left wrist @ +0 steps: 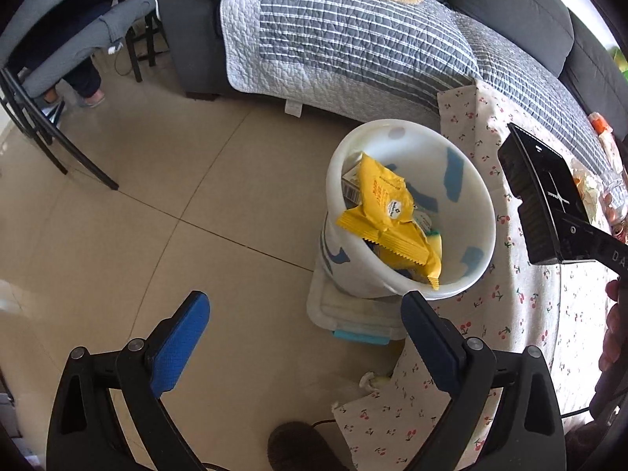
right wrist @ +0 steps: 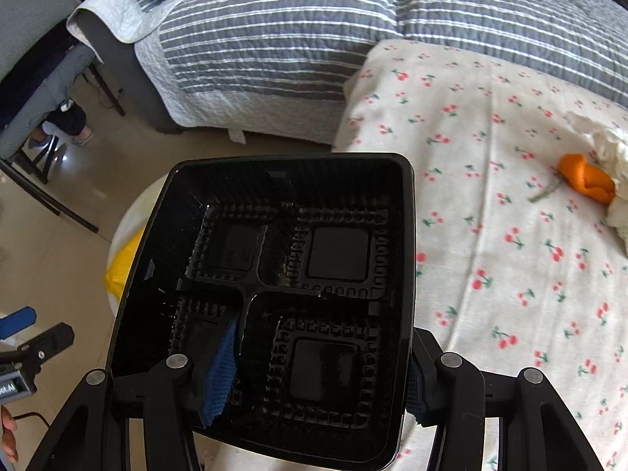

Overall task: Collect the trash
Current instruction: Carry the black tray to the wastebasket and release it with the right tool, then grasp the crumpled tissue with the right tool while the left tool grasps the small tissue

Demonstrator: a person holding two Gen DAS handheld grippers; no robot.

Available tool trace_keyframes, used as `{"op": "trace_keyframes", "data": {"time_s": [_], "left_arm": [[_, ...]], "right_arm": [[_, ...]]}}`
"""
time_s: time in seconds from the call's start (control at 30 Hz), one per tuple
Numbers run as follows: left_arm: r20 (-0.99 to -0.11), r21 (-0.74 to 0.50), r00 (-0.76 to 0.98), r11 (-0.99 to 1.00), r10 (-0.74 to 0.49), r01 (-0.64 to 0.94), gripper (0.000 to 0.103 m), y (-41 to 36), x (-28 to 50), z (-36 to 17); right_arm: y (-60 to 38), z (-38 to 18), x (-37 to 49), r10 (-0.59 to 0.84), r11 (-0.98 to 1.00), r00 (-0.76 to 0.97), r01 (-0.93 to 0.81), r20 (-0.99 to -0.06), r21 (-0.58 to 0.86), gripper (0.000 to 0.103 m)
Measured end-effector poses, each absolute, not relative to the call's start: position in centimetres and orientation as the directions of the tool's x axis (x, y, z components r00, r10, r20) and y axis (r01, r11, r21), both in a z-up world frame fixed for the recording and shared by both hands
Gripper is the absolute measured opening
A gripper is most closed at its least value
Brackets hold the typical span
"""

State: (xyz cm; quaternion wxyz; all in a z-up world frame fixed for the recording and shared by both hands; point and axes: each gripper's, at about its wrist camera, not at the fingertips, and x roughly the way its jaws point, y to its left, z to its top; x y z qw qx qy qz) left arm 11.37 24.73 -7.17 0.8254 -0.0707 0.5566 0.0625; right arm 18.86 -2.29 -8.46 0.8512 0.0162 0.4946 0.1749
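Note:
A white trash bin (left wrist: 467,282) stands on the floor beside the table, with yellow snack wrappers (left wrist: 386,219) and other packaging inside. My left gripper (left wrist: 304,337) hangs open and empty over the floor, just near of the bin. My right gripper (right wrist: 318,380) is shut on a black compartment food tray (right wrist: 274,274), one blue pad inside it and one outside its right wall. The tray (left wrist: 541,196) shows in the left wrist view, tilted, at the bin's right. An orange peel (right wrist: 586,178) and a crumpled white tissue (right wrist: 612,153) lie on the cherry-print tablecloth (right wrist: 490,196).
A sofa with a grey striped quilt (left wrist: 353,43) runs behind the bin. A white lidded box (left wrist: 353,314) sits under the bin. A grey chair (left wrist: 70,59) with a seated person's legs stands at the left. More litter (left wrist: 604,129) lies at the table's far right.

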Motion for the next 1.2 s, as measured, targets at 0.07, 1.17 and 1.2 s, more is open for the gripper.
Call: {"op": "trace_keyframes", "data": {"time_s": [0.07, 1.17, 1.2], "left_arm": [[-0.93, -0.043, 0.367, 0.981, 0.03, -0.189, 0.099, 25.2, 11.3, -7.4], [-0.921, -0.02, 0.388, 0.994, 0.023, -0.106, 0.1, 18.8, 12.7, -6.0], [-0.921, -0.019, 0.39, 0.995, 0.02, -0.097, 0.1, 18.3, 12.8, -5.9]], "right_arm": [[-1.0, -9.0, 19.4, 0.323, 0.934, 0.447, -0.292, -0.834, 0.205, 0.06], [-7.4, -7.8, 18.7, 0.325, 0.945, 0.468, -0.201, -0.822, 0.26, 0.094], [-8.2, -7.7, 18.5, 0.316, 0.948, 0.471, -0.189, -0.824, 0.256, 0.094]]}}
